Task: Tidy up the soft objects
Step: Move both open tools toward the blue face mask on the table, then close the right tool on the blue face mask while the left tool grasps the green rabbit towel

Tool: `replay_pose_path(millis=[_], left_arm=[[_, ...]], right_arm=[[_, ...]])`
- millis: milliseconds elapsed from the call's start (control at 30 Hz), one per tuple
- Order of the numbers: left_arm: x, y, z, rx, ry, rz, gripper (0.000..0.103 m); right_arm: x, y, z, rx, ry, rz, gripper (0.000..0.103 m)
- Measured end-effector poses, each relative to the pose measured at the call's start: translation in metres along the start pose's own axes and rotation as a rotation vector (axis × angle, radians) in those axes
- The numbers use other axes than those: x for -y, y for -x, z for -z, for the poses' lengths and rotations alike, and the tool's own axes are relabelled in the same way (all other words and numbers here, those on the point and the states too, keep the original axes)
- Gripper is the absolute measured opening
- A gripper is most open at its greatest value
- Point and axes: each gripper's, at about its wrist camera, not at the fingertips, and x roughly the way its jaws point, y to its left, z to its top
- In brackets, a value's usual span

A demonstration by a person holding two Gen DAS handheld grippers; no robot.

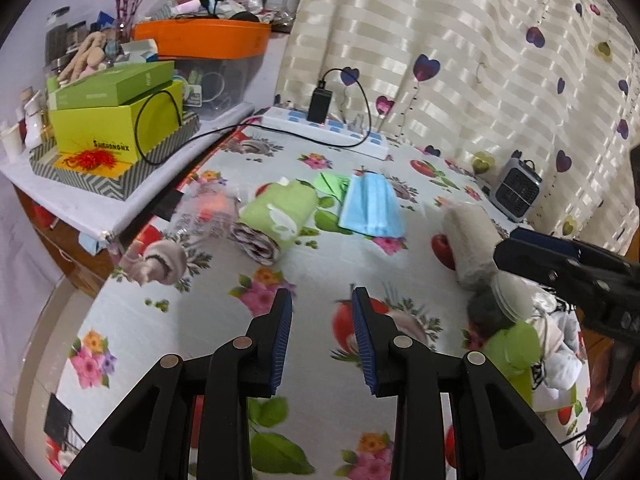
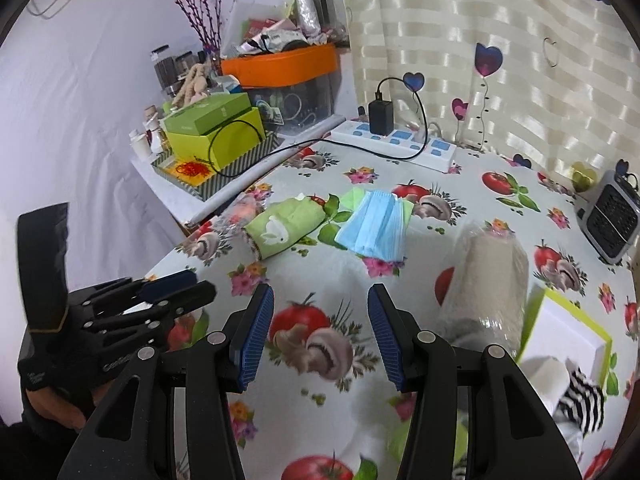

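Note:
On the flowered tablecloth lie a rolled green cloth with a white rabbit (image 1: 276, 216) (image 2: 284, 228), a stack of blue face masks (image 1: 372, 208) (image 2: 376, 228) and a beige rolled towel in clear wrap (image 1: 472, 240) (image 2: 488, 284). A lime-green box (image 2: 568, 332) at the right holds a striped sock (image 2: 580, 400) and other soft pieces. My left gripper (image 1: 322, 292) (image 2: 200, 284) hovers open over bare cloth, short of the green roll. My right gripper (image 2: 321, 290) (image 1: 506, 245) is open too, with nothing between its fingers, just left of the beige towel.
A white power strip with a black charger (image 1: 324, 128) lies at the table's back. A side shelf at the left carries green boxes (image 1: 116, 120) and an orange bin (image 1: 200, 40). A small grey heater (image 1: 518, 190) stands by the curtain. A crinkled clear bag (image 1: 208, 208) lies near the table's left edge.

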Motion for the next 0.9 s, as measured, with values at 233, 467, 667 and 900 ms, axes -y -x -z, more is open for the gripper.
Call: replay_pose_path(millis=[233, 467, 667, 900], left_arm=[[-0.021, -0.015, -0.023, 0.018, -0.001, -0.016, 0.033], [-0.038, -0.041, -0.047, 0.012, -0.006, -0.027, 0.034], [-0.038, -0.069, -0.065, 0.002, -0.035, -0.029, 0.035], [-0.038, -0.106, -0.081, -0.02, -0.066, -0.041, 0.036]], right_arm=[[0.013, -0.04, -0.034, -0.05, -0.041, 0.014, 0.05], [0.033, -0.088, -0.059, -0.119, -0.136, 0.009, 0.05], [0.048, -0.129, -0.068, -0.191, -0.198, 0.027, 0.05], [0.058, -0.168, -0.069, -0.26, -0.216, 0.067, 0.05]])
